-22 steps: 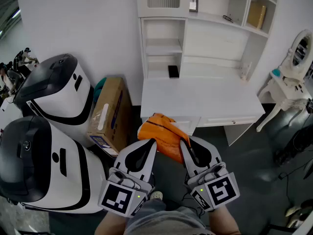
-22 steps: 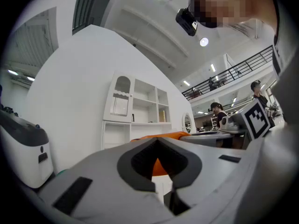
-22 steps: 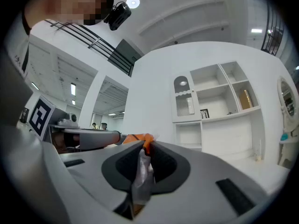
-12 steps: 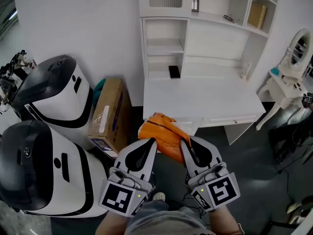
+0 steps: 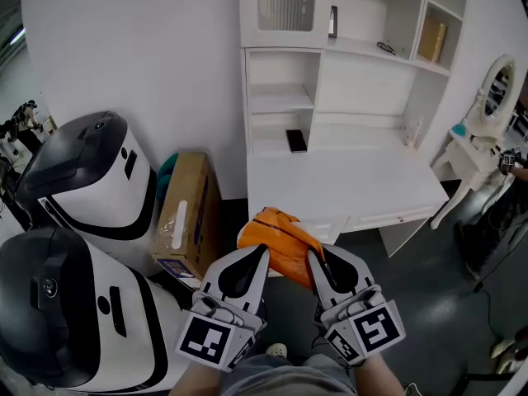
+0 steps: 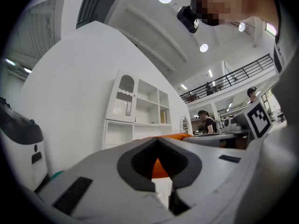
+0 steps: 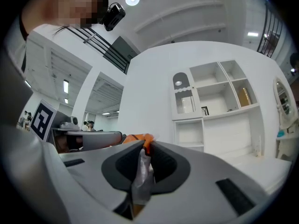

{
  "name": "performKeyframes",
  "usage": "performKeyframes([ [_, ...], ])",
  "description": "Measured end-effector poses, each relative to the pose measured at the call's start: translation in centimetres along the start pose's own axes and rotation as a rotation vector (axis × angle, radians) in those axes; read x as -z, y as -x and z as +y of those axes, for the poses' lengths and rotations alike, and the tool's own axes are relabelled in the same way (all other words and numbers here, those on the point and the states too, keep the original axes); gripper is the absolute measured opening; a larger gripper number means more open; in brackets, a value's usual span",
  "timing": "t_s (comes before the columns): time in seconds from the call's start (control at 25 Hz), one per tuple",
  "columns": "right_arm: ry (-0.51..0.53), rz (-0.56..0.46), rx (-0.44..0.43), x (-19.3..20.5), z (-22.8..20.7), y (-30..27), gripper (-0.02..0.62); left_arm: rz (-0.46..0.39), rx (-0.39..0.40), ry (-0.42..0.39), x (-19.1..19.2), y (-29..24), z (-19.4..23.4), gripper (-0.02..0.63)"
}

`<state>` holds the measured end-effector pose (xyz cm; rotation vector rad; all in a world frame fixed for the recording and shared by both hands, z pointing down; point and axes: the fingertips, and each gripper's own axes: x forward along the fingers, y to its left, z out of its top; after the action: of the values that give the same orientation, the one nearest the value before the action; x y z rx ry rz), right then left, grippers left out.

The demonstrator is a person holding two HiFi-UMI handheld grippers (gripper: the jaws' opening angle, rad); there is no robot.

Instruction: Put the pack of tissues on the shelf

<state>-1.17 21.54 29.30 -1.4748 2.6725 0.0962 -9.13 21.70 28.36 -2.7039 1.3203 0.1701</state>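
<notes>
An orange pack of tissues [image 5: 279, 239] hangs in the air in front of the white desk [image 5: 346, 180], held between my two grippers. My left gripper [image 5: 257, 252] is shut on its left end; orange wrapper [image 6: 160, 168] shows between the jaws in the left gripper view. My right gripper [image 5: 316, 258] is shut on the pack's right end, with a crumpled fold of wrapper [image 7: 142, 169] pinched between its jaws. The white shelf unit [image 5: 346, 40] with open compartments stands on the desk against the wall, well beyond the pack.
A black phone [image 5: 295, 140] lies in the lower left shelf nook. A cardboard box [image 5: 183, 209] leans beside the desk. Two large white-and-black machines [image 5: 82, 246] stand at the left. A white vanity with an oval mirror [image 5: 495, 89] is at the right.
The view has shifted down a little, so the desk and shelf appear slightly lower and closer. Both grippers keep the same hold on the orange pack.
</notes>
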Motion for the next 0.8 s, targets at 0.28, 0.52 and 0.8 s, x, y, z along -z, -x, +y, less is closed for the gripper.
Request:
performKeyframes([
  [0.28,0.012,0.017,0.055,0.4,-1.0,-0.4,0.044,-0.008,0.032,0.030,0.7,-1.2,1.0,0.040],
  [0.52,0.003,0.025,0.071,1.1,-3.6,-1.0,0.044,0.002,0.033,0.028,1.4,-3.8,1.2,0.040],
  [0.8,-0.009,0.036,0.030,1.8,-8.4,-3.1,0.044,0.024,-0.005,0.032,2.5,-9.1,1.5,0.040],
])
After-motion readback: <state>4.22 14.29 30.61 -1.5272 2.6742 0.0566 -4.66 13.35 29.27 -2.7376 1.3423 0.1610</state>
